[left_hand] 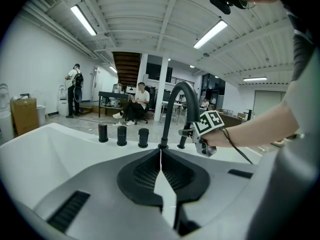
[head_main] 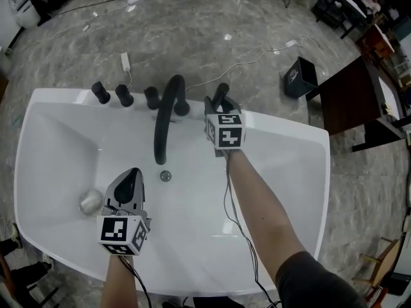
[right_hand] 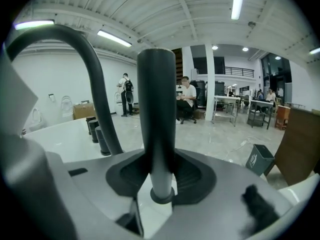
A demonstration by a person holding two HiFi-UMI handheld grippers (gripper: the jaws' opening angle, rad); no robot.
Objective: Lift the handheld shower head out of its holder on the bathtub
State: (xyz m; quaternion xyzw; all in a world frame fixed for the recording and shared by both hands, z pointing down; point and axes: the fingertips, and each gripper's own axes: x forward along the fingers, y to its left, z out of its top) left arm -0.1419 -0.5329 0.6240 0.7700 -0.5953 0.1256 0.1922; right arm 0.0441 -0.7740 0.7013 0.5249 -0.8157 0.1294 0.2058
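The handheld shower head (head_main: 221, 94) is a slim black rod standing upright in its holder on the white bathtub's far rim (head_main: 58, 98), right of the curved black spout (head_main: 166, 117). My right gripper (head_main: 218, 105) is at it. In the right gripper view the shower head (right_hand: 156, 119) stands between the jaws, and the right gripper (right_hand: 160, 179) has its pads pressed on both sides, just above the holder's ring (right_hand: 161, 197). My left gripper (head_main: 131, 176) hangs over the tub's basin, shut with nothing in it; the left gripper (left_hand: 160, 154) shows its pads meeting.
Three black knobs (head_main: 124, 95) line the rim left of the spout. A drain (head_main: 166, 176) and a round silver fitting (head_main: 91, 201) sit in the basin. On the floor behind are a black box (head_main: 300, 77), cables and a dark brown table (head_main: 347, 98).
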